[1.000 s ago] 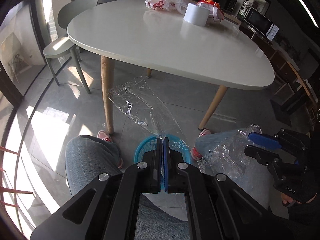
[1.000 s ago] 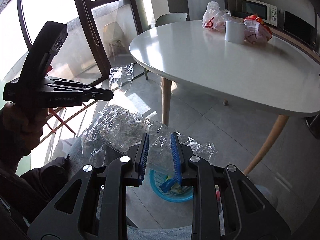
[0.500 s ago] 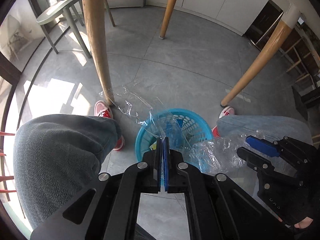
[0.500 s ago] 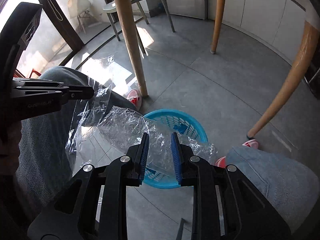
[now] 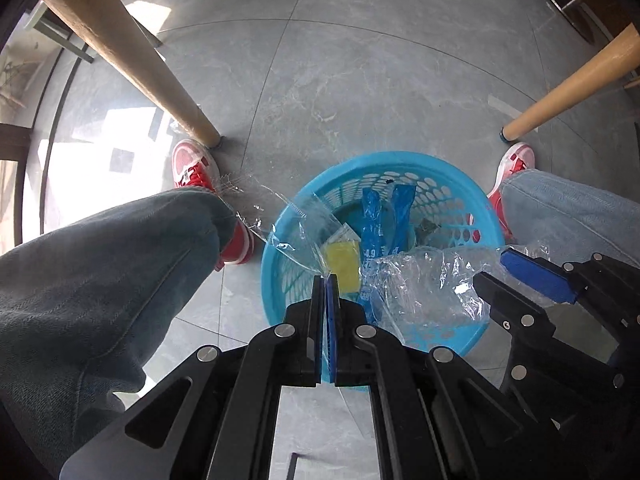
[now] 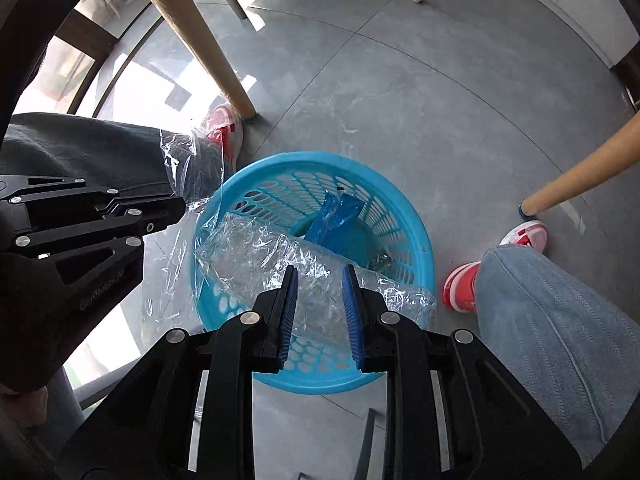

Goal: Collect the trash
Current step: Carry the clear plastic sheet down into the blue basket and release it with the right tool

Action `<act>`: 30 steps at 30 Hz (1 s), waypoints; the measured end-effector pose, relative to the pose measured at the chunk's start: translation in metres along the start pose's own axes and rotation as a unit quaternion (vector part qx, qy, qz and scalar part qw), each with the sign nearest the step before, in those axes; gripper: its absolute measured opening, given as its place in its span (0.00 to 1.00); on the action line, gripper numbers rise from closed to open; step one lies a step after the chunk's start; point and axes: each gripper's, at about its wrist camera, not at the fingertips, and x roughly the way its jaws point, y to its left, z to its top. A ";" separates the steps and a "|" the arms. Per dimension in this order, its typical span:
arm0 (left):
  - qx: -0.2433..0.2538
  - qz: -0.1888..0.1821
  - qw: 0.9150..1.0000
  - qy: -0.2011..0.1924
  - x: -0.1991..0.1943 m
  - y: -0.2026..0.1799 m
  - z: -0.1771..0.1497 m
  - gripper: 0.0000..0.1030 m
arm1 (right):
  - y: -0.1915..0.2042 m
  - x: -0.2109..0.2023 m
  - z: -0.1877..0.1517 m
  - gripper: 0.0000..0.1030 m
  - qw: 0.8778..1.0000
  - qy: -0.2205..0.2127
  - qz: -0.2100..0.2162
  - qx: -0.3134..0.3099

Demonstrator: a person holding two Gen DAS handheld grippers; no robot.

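A clear plastic sheet hangs over a blue mesh basket on the floor. My left gripper is shut on one edge of the sheet, above the basket's near left side. My right gripper has its pads parted with crumpled sheet between them; I cannot tell whether they grip it. The basket holds blue wrappers and a yellow packet. In the left wrist view the right gripper is at the right, in the right wrist view the left gripper at the left.
Wooden table legs stand on the grey tile floor beyond the basket. The person's jeans-clad knees and red shoes flank the basket closely on both sides.
Both grippers have dropped from table height toward the floor with the plastic sheet. The basket is now close below them and the sheet hangs into it.
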 end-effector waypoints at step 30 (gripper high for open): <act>-0.013 -0.006 1.000 -0.002 -0.035 0.013 -0.033 0.51 | -0.007 -0.029 -0.029 0.51 0.999 -0.009 0.012 0.046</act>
